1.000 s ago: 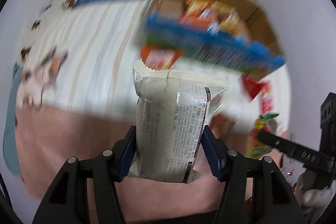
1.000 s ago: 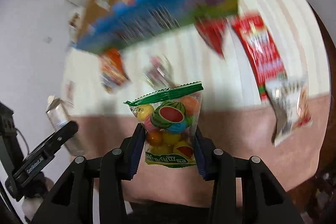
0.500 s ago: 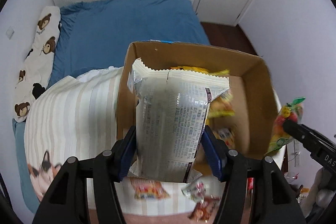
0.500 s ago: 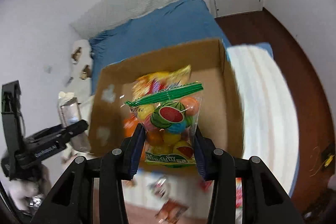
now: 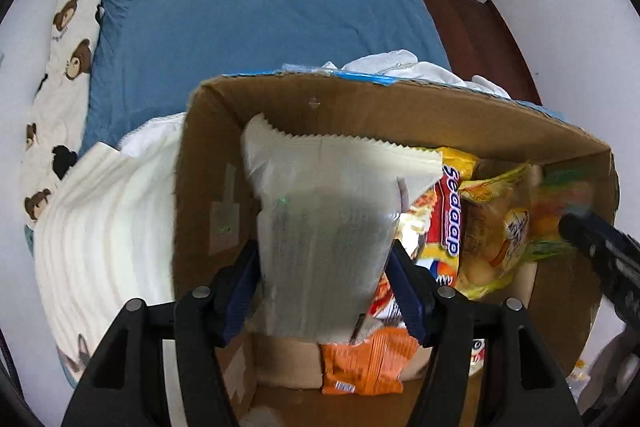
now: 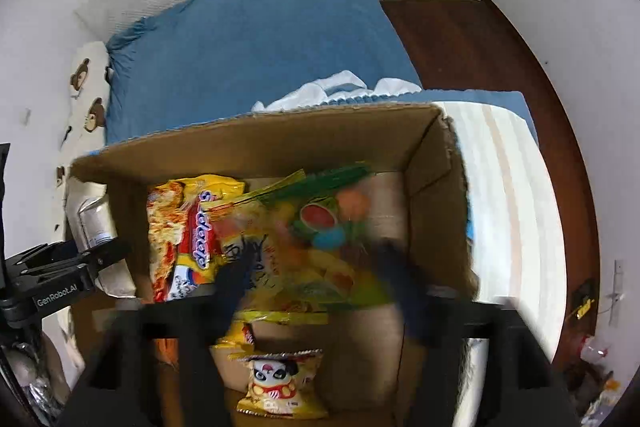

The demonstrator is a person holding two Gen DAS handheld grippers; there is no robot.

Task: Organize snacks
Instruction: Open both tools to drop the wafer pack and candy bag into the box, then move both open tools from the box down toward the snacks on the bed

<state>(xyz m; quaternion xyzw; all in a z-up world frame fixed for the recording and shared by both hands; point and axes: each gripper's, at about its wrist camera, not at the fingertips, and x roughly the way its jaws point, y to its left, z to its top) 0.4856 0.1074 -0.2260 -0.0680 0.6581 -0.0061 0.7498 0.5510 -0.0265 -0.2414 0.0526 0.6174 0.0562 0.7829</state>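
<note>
A cardboard box of snacks stands on the bed. My left gripper is shut on a silver-white snack packet held upright over the box's left part. My right gripper is blurred over the box; its fingers look spread, with the fruit candy bag between and just beyond them, so its hold is unclear. The candy bag also shows blurred in the left wrist view. Inside lie a red-yellow noodle packet, an orange packet and a panda snack bag.
A blue blanket covers the bed behind the box. A striped cream cover lies left of it, and a bear-print pillow at the far left. White cloth is bunched behind the box. Dark wood floor and a door lie right.
Both grippers have moved forward and down over the open box with their packets. The right gripper's fingers now look wider apart and the candy bag is blurred.
</note>
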